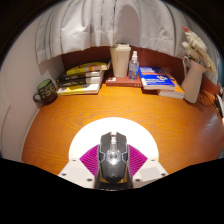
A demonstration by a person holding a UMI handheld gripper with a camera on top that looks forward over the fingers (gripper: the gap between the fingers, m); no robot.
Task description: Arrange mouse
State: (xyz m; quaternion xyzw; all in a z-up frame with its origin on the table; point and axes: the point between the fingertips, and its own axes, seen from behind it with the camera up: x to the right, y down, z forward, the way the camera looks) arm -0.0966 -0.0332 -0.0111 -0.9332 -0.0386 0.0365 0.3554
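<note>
A black gaming mouse (113,158) with grey buttons sits between my gripper's (113,150) two fingers, pointing away from me. The magenta pads (90,158) press against its left and right sides, so the gripper is shut on the mouse. A white rounded surface (113,126) shows just around and beyond the mouse, over the orange wooden table (70,125). I cannot tell whether the mouse rests on it or is held above it.
At the table's far side stand a dark green mug (45,92), a stack of books (80,78), a white container (120,58), a small blue bottle (133,66), a blue book (158,80) and a white jug (192,78). A light curtain hangs behind.
</note>
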